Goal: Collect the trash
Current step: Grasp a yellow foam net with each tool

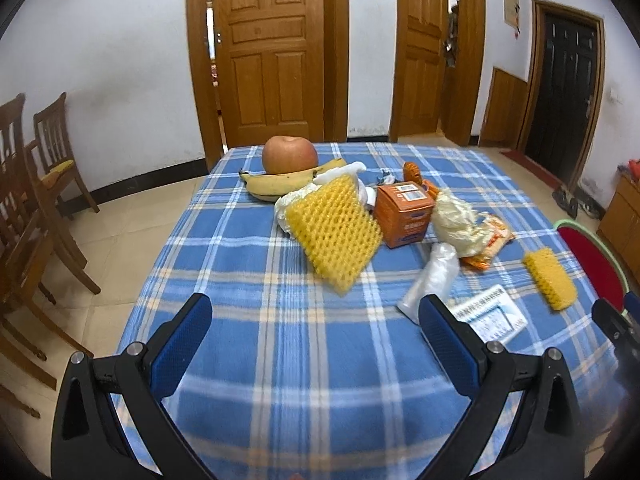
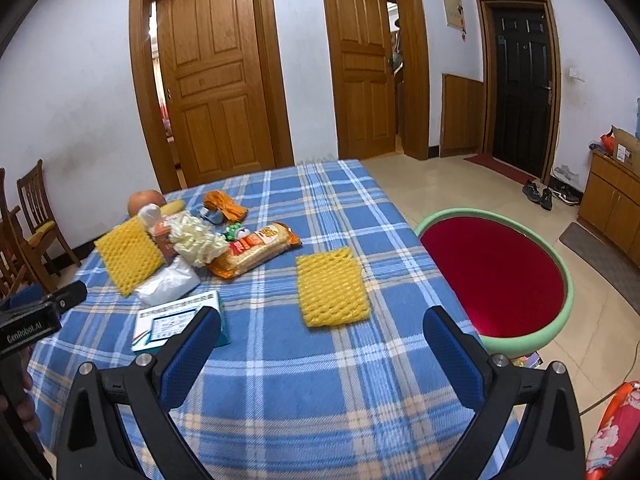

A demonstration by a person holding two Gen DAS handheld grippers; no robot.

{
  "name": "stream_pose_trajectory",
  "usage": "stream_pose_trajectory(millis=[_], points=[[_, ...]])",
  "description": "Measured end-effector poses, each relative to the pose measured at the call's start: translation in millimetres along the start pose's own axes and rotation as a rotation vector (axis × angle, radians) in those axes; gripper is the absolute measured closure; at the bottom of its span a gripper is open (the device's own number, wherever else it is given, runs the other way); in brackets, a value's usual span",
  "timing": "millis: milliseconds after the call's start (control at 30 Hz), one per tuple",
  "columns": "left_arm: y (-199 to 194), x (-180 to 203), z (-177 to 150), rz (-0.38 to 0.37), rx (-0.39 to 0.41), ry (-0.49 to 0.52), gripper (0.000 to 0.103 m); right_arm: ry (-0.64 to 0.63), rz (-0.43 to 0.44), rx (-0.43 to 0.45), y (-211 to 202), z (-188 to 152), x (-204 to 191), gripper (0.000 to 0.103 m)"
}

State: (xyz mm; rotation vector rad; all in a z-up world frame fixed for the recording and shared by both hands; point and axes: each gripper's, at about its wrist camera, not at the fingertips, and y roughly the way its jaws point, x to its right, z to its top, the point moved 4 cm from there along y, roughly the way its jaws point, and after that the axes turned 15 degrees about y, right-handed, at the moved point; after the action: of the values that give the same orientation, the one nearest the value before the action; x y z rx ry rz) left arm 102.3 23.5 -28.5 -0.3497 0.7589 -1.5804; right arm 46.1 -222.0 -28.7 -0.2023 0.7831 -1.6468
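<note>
White walls, two wooden doors point(image 2: 216, 76), a black door point(image 2: 520, 84), tiled floor point(image 2: 460, 184), wooden chairs point(image 1: 52, 152).

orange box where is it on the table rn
In the left wrist view the orange box sits mid-table in the trash pile, between the big yellow foam net on its left and a crumpled cream wrapper on its right.

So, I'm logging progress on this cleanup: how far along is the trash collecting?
Nothing looks collected yet: the red basin beside the table shows no trash inside. Nothing is in hand; the left gripper and right gripper are both open above the cloth. Left to do: the two yellow foam nets, orange box, snack wrapper and plastic bag.
</note>
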Motion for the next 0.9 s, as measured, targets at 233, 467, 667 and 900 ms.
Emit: stream_pose_trajectory(millis=[233, 467, 667, 900], points=[[44, -10, 19, -0.053, -0.05, 0.018, 0.002, -0.002, -0.065, -0.06, 33, 11, 0, 0.0], [86, -5, 25, -0.106, -0.136, 0.017, 0.013, -0.008, -0.094, -0.138, 64, 16, 0, 0.0], [100, -2, 20, -0.157, -0.162, -0.014, 0.049, -0.016, -0.077, -0.207, 80, 13, -2, 0.017], [90, -1, 20, -0.222, -0.122, -0.067, 0.092, 0.024, -0.036, -0.267, 90, 12, 4, 0.05]])
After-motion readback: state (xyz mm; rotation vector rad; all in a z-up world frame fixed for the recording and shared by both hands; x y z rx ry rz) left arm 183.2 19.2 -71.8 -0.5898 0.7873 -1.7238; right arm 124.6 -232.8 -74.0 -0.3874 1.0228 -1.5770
